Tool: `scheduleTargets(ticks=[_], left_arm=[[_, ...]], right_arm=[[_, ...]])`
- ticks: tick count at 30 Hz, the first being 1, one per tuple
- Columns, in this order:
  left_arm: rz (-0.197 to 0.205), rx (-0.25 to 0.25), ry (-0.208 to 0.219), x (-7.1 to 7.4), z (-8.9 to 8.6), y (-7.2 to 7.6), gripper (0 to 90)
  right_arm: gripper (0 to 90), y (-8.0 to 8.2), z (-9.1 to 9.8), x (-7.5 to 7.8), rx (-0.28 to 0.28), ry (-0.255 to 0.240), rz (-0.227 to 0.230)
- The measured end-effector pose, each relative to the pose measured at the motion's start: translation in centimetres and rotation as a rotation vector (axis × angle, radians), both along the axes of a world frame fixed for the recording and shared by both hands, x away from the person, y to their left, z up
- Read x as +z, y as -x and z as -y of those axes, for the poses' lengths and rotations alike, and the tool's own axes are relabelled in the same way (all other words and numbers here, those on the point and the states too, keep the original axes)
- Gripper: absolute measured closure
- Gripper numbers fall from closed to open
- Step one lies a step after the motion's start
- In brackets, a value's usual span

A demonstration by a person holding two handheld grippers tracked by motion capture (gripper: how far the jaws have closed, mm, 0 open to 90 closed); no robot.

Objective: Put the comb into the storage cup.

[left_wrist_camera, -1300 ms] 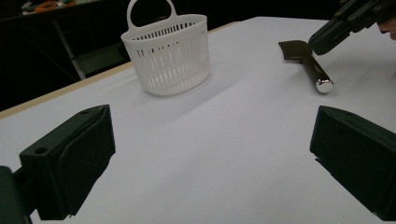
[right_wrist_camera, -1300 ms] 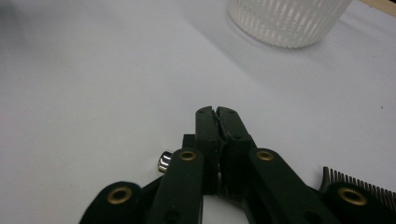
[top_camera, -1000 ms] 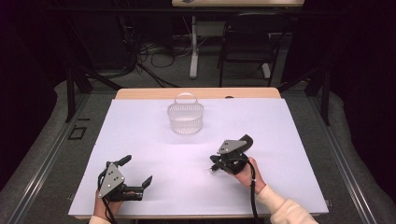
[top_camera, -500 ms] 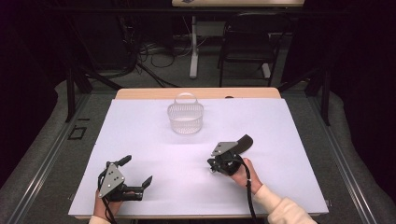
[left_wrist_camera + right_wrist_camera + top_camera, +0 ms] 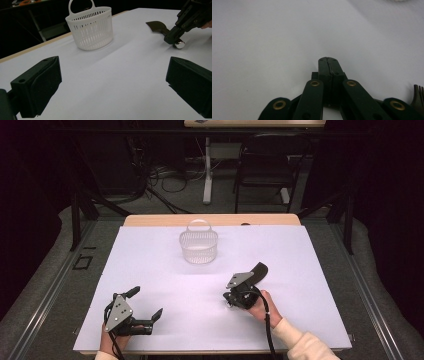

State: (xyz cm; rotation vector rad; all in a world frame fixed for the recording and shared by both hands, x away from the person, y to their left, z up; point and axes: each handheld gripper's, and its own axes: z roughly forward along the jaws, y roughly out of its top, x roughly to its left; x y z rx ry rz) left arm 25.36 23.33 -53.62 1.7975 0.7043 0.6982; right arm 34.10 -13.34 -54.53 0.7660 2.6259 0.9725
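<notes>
Right gripper (image 5: 231, 299), low right of middle: jaws pressed together, tip at shiny metal piece (image 5: 179, 45). Left gripper (image 5: 147, 305), lower left: jaws spread, nothing between. Grab step likely; next, open over piece, carry to basket (image 5: 199, 245).

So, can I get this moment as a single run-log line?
left gripper: open, idle on table | right gripper: shut, tips at small shiny object | white basket: upright, far side, untouched

A dark chair (image 5: 267, 165) stands behind the white table (image 5: 310, 250) (cables (image 5: 150, 175) trail on the floor).
</notes>
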Motion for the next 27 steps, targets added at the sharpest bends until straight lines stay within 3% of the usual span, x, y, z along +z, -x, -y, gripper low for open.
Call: scheduleTargets(ticks=[27], left_arm=[[0.000, 0.004, -0.001, 0.02, -0.15, 0.06, 0.1]], right_arm=[[90.0, 0.84, 0.69, -0.10, 0.008, 0.030, -0.060]])
